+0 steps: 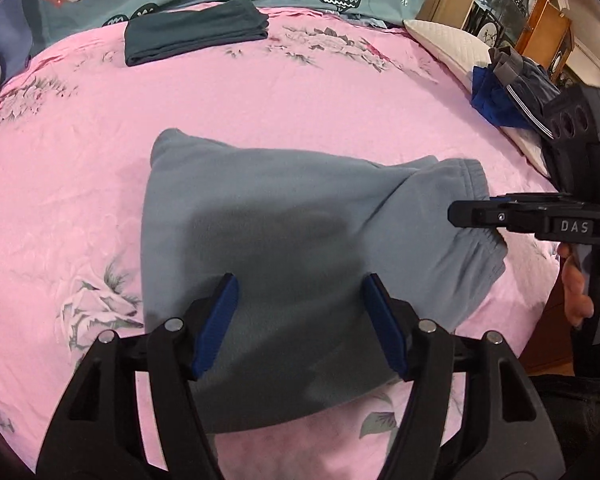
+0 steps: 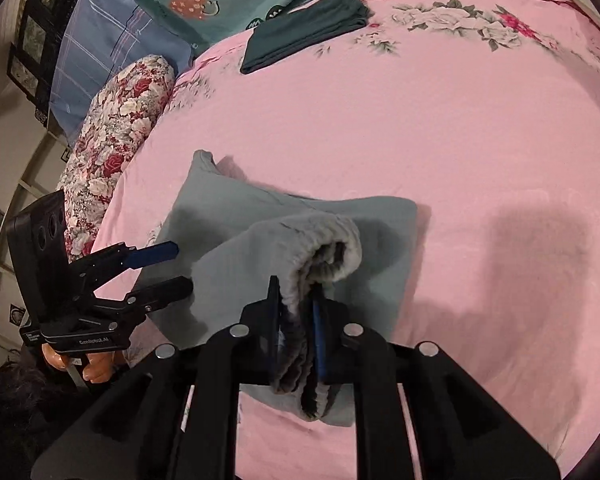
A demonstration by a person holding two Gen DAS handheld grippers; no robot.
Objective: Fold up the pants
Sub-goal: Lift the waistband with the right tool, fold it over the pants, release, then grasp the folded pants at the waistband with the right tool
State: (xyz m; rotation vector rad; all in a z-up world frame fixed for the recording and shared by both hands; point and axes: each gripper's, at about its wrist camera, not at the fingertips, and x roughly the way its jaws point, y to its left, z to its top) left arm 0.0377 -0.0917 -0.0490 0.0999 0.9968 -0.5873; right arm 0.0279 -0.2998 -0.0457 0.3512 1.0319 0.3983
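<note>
On a bed point(image 1: 300, 92) covered in a pink floral sheet lie grey-blue fleece pants point(image 1: 284, 216), folded into a compact block near the front edge; the left claw point(image 1: 298, 284) hovers just above the fold with its blue-padded jaws apart and nothing between them; the right claw point(image 2: 296, 292) is clamped on the gathered elastic waistband point(image 2: 324, 240), lifting it into a loop; the cloth inside the grip is partly hidden by the fingers; a dark folded garment point(image 1: 196, 30) rests near the far edge; a heap of blue and grey clothes point(image 1: 508, 92) is cut off at the side.
</note>
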